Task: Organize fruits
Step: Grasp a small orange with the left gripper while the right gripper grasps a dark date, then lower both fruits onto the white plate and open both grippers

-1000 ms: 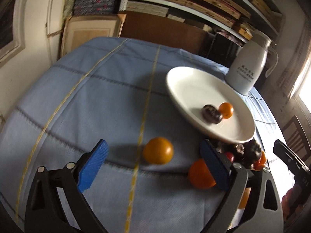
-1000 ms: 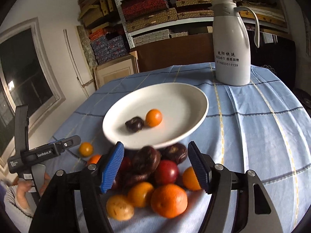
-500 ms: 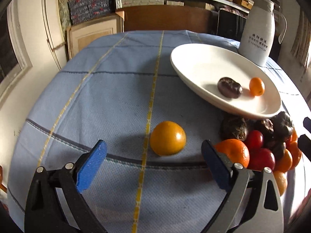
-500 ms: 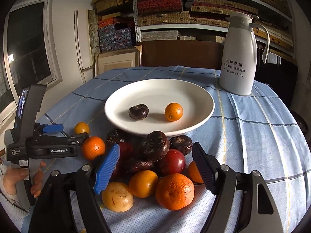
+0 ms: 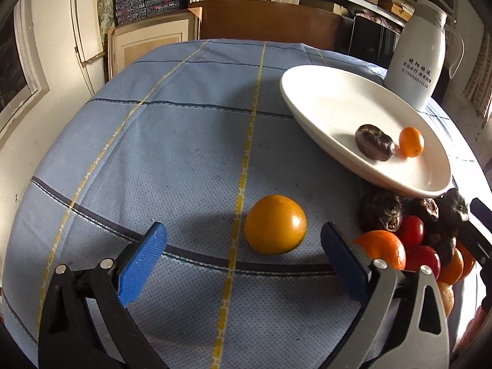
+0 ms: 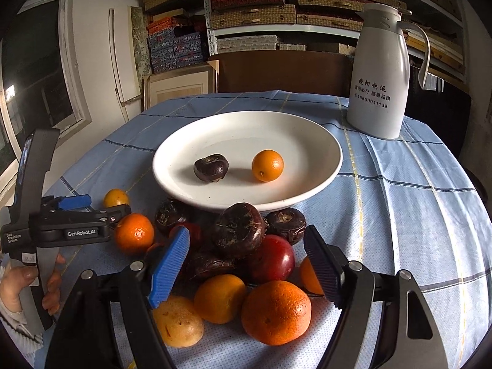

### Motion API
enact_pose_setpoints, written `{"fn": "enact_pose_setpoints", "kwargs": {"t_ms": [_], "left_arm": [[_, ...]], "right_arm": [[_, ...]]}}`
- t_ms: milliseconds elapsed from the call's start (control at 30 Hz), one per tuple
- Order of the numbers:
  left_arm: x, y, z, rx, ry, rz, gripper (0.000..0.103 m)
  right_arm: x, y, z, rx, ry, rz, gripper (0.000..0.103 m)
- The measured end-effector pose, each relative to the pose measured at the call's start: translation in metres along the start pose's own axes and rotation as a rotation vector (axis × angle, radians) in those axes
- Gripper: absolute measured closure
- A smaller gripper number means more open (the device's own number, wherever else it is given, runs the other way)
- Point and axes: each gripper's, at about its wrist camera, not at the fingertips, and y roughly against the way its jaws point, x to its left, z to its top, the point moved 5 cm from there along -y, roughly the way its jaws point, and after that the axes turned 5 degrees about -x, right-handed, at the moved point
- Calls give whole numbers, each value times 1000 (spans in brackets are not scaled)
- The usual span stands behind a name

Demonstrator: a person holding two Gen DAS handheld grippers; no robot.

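Yellow-orange fruit (image 5: pixel 275 224) on tabletop (image 5: pixel 172 153), ahead between spread, empty left gripper (image 5: pixel 243 247) fingers, nearer the right | advance, centre, close gently | right gripper (image 6: pixel 246 256) spread over pile.

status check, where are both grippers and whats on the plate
Left gripper open, lone yellow-orange fruit just ahead of its fingers. Right gripper open over the fruit pile. Plate holds two pieces. Nothing blocking.
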Motion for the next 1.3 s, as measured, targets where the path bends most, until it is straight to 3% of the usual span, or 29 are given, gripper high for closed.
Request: {"fn": "enact_pose_setpoints", "kwargs": {"t_ms": [100,167,233,267,433,533,867,1033,1300], "left_arm": [[-2,0,1,-5,0,-25,5],[-4,1,1,-9,-3,-39,7],[-8,0,0,-5,-11,-68,31],[-10,-2,-1,9,-18,-83,36],[-21,2,-2,-1,-63,-114,54],[-21,4,-2,-11,-59,-129,63],[-20,6,-1,-22,-38,-155,65],[-23,16,2,-68,-51,-176,65],[-27,-3,2,-5,-51,-170,65]], "right_arm": [[1,-5,0,10,10,-4,31],[2,-10,-3,34,16,3,47],[3,-10,-3,32,25,-2,48],[3,-10,-4,31,30,-2,49],[7,-5,-4,9,47,19,62],[6,-3,-5,10,37,27,62],[1,0,-4,5,0,60,63],[-1,4,-3,-8,-23,72,63],[0,1,-5,4,-20,68,63]]}}
